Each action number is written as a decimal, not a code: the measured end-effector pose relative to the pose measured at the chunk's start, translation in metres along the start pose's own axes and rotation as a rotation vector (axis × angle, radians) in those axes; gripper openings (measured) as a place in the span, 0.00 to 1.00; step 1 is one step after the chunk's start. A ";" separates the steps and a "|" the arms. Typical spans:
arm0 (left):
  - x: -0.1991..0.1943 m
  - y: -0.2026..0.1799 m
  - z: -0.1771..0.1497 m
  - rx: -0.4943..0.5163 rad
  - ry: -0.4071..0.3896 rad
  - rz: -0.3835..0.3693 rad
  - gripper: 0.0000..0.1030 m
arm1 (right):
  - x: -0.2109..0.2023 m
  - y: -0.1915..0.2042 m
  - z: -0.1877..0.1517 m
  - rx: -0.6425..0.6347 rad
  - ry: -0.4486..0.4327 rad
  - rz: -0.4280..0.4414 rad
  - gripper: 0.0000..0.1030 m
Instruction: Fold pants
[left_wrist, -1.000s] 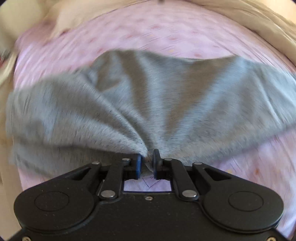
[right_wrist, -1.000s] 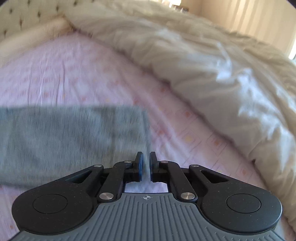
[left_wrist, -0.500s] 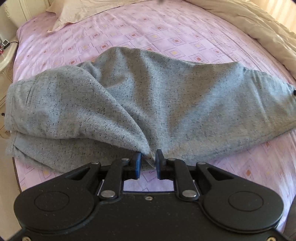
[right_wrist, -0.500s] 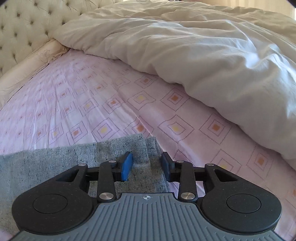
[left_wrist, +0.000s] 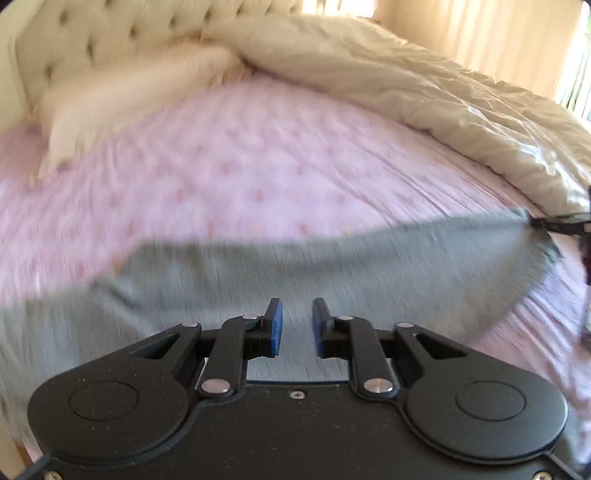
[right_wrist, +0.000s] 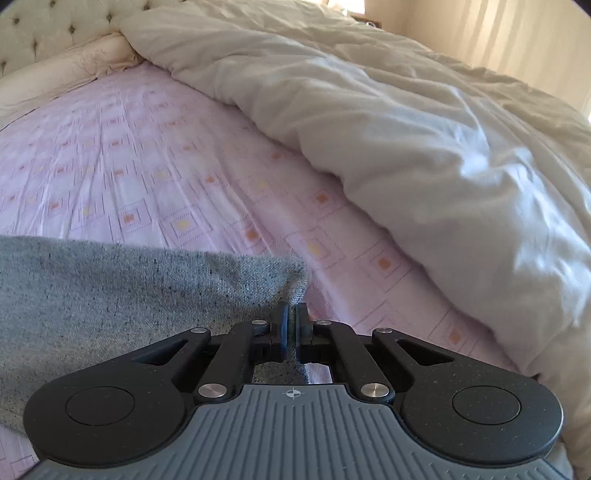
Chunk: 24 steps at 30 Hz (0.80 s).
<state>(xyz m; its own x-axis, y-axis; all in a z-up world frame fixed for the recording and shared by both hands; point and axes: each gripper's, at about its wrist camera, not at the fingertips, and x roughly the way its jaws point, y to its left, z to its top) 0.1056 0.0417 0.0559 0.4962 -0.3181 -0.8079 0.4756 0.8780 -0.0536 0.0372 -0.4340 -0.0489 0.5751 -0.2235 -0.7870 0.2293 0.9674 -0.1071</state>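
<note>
Your right gripper (right_wrist: 290, 325) pinches a corner of the speckled grey knit pants (right_wrist: 122, 291), spread on the pink patterned bedsheet (right_wrist: 147, 166); your left gripper (left_wrist: 297, 323) hovers above them, jaws parted, holding nothing.

A pink patterned sheet (right_wrist: 147, 155) is covering the bed. A cream duvet (right_wrist: 424, 122) is lying bunched along its far side, and a pillow (left_wrist: 122, 96) is resting against the tufted headboard (left_wrist: 92, 44).

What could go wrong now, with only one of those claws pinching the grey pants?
The right gripper pinches only a corner of the grey pants, so the cloth might slip out when pulled. The left gripper is open and holds nothing, so the fabric may sag or bunch unevenly on the pink sheet.
</note>
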 end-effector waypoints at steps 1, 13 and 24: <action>0.007 -0.001 0.005 0.016 -0.003 0.017 0.27 | 0.001 0.002 0.001 -0.006 -0.001 -0.005 0.03; 0.073 0.032 -0.046 -0.253 0.247 0.130 0.29 | -0.036 0.015 0.013 -0.066 -0.159 -0.054 0.09; -0.011 0.126 -0.053 -0.546 0.056 0.502 0.39 | -0.062 0.198 0.073 -0.559 -0.214 0.593 0.19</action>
<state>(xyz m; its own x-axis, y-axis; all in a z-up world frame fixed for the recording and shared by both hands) 0.1214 0.1749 0.0267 0.5138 0.1738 -0.8401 -0.2347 0.9704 0.0572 0.1040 -0.2375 0.0233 0.6273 0.3773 -0.6813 -0.5478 0.8355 -0.0417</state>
